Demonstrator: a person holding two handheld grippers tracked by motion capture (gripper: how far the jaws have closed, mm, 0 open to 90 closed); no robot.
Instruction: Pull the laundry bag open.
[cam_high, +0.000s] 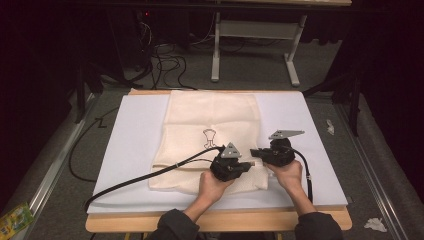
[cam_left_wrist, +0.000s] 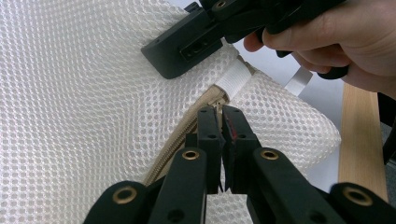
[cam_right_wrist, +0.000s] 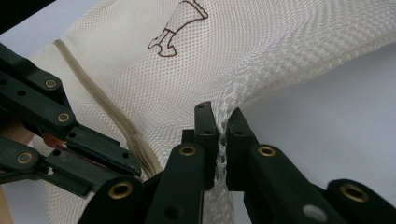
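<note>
The room is dark, and a white sheet covers the counter (cam_high: 305, 150). The mesh bag (cam_high: 212, 120) lies flat at the centre. It looks light and very soft, so it will fold and stretch easily. The left gripper (cam_left_wrist: 222, 114) has its jaws closed at the zipper (cam_left_wrist: 182, 135) end; the right gripper (cam_right_wrist: 220, 119) pinches the mesh at the near right edge.

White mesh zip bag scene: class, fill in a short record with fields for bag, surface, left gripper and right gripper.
bag: white mesh zip bag with a small brown printed figure, lying flat
surface: white sheet over a wooden table
left gripper: jaws shut at the end of the beige zipper, apparently on its pull
right gripper: jaws shut on a pinch of mesh at the bag's edge
</note>
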